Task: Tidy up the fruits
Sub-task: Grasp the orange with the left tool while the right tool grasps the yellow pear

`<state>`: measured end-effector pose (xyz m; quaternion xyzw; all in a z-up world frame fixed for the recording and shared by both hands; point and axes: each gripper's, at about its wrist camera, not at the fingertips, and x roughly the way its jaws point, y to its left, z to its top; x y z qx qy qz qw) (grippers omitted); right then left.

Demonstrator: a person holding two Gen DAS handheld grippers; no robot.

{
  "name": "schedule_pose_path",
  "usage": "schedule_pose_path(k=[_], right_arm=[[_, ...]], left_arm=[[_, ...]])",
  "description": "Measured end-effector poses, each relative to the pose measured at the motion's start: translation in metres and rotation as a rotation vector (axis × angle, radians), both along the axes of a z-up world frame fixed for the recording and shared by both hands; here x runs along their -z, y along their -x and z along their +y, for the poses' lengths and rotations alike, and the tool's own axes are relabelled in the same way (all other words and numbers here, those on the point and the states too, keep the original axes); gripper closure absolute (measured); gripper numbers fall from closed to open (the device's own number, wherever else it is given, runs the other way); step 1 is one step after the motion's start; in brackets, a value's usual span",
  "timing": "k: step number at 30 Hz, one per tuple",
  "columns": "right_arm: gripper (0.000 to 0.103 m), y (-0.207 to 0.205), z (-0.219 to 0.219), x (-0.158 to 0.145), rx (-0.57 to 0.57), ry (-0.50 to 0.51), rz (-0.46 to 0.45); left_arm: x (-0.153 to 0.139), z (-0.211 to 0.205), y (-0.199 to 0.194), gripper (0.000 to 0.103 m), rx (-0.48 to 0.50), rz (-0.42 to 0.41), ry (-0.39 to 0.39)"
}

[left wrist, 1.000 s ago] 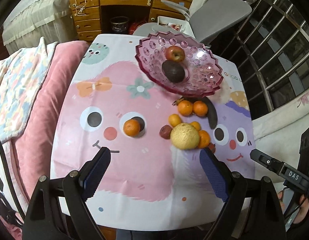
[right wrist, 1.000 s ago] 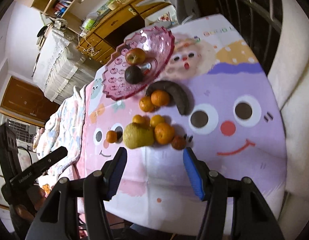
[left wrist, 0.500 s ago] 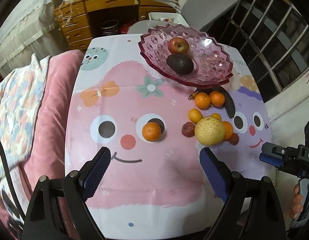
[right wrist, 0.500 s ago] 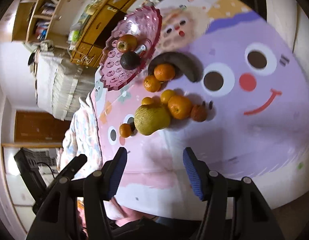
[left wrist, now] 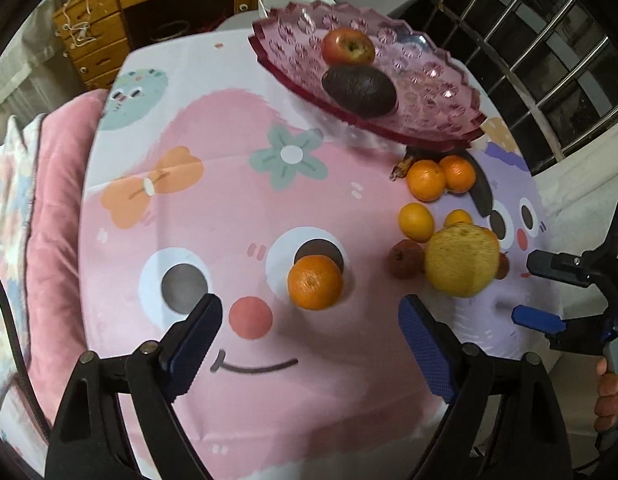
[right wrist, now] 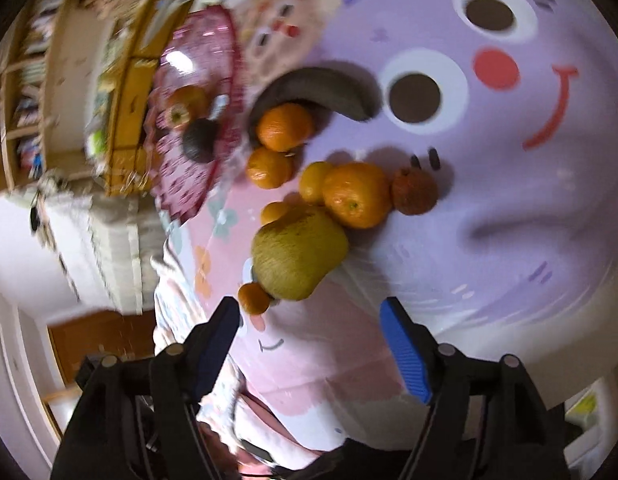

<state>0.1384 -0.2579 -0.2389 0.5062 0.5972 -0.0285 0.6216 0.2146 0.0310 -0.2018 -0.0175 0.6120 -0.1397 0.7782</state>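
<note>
Left tongs [left wrist: 309, 354] spread wide, empty, lone round orange mandarin [left wrist: 315, 282] dead ahead between the tips; right tongs [right wrist: 311, 338] likewise agape, facing big yellow-green pear [right wrist: 299, 252].

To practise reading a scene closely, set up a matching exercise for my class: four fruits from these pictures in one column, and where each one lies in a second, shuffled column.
Column one:
1. red apple
2. lone orange
3. dark banana
4. large yellow-green fruit

Column two:
A. on a printed eye of the tablecloth, apart from the other fruit
B. in the pink glass bowl, beside an avocado
C. in the cluster, nearest the right gripper
D. curved behind two oranges, just beyond the bowl

Pairs: 1-B, 2-A, 3-D, 4-C
</note>
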Motion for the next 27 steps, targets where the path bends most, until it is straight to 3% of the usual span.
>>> schedule_pose_path(k=[7, 15, 20, 27], right_arm=[[0.026, -0.013, 0.007, 0.02, 0.131, -0.048, 0.074], [0.026, -0.03, 0.018, 0.041, 0.176, -0.076, 0.147], [0.026, -0.035, 0.023, 0.051, 0.191, -0.095, 0.185], [0.027, -0.038, 0.022, 0.057, 0.231, -0.107, 0.213]], left_arm=[[0.03, -0.003, -0.014, 0.023, 0.024, 0.026, 0.043], [0.052, -0.004, -0.023, 0.039, 0.023, 0.069, 0.08], [0.061, -0.003, -0.024, 0.042, 0.017, 0.085, 0.102], [0.065, -0.005, -0.025, 0.059, 0.038, 0.076, 0.124]])
